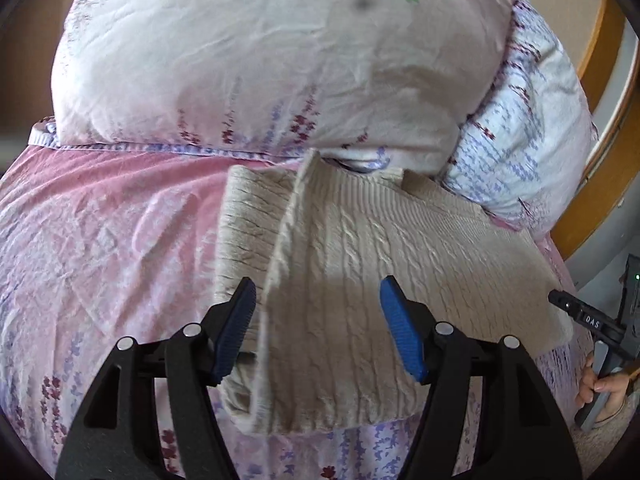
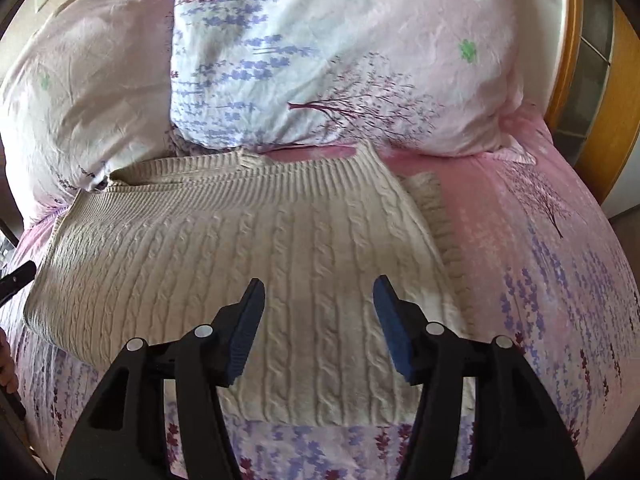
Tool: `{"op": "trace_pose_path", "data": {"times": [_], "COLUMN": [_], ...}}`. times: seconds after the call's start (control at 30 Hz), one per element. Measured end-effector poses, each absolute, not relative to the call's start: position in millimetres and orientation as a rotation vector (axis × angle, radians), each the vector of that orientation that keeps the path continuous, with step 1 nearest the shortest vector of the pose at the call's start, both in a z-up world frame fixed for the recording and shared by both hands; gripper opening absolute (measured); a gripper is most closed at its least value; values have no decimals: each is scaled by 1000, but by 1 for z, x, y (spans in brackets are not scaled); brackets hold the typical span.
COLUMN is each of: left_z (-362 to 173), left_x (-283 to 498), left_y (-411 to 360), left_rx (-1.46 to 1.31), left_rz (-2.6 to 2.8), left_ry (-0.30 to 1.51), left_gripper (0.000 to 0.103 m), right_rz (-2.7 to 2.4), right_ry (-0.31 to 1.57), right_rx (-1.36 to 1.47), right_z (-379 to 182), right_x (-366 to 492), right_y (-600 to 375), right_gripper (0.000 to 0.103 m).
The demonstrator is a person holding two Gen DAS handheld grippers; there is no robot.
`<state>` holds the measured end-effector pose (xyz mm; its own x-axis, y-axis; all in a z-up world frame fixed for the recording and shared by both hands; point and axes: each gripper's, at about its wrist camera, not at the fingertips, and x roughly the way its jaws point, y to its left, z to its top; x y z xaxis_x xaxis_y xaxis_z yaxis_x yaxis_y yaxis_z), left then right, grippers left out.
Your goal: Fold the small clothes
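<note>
A cream cable-knit sweater (image 1: 360, 248) lies folded on the pink floral bedsheet (image 1: 112, 220), its ribbed hem toward the pillows. In the left wrist view a folded-over flap edge (image 1: 280, 248) runs from the far hem down toward me, with a sleeve part lying left of it. My left gripper (image 1: 318, 286) hovers open over the near half, nothing between its blue pads. In the right wrist view the same sweater (image 2: 248, 248) fills the middle. My right gripper (image 2: 320, 282) stands open above its near right part, jaws apart and holding nothing.
Two large floral pillows (image 1: 260, 60) (image 2: 320, 60) lie just beyond the sweater. A wooden bed frame (image 1: 600, 92) curves along the right. A hand (image 1: 600, 384) holding the other tool shows at the left view's right edge. Bare sheet (image 2: 540, 260) lies to the sweater's right.
</note>
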<state>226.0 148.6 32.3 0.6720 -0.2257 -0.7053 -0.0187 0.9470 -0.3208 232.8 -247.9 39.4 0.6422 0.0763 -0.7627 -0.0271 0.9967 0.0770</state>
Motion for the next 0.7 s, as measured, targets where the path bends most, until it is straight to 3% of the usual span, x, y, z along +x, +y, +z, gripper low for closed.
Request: {"op": "trace_pose_path", "data": {"times": [0.3,0.47,0.7], "left_z": [13,5,1], "left_x": [245,251,259], "left_y": [199,200,196], "left_rx": [-543,-581,-622], "left_rz": [-84,-113,-165], "left_ry": [886,907,911], "left_gripper": [67,68,69], "right_rz": [43,38,51], "right_ry": [877,884,888], "right_rx": [-24,-8,2], "right_z": [20,15,10], "right_x": [248,250,251], "right_y": [-203,-206,-208], "right_gripper": [60,68,70]}}
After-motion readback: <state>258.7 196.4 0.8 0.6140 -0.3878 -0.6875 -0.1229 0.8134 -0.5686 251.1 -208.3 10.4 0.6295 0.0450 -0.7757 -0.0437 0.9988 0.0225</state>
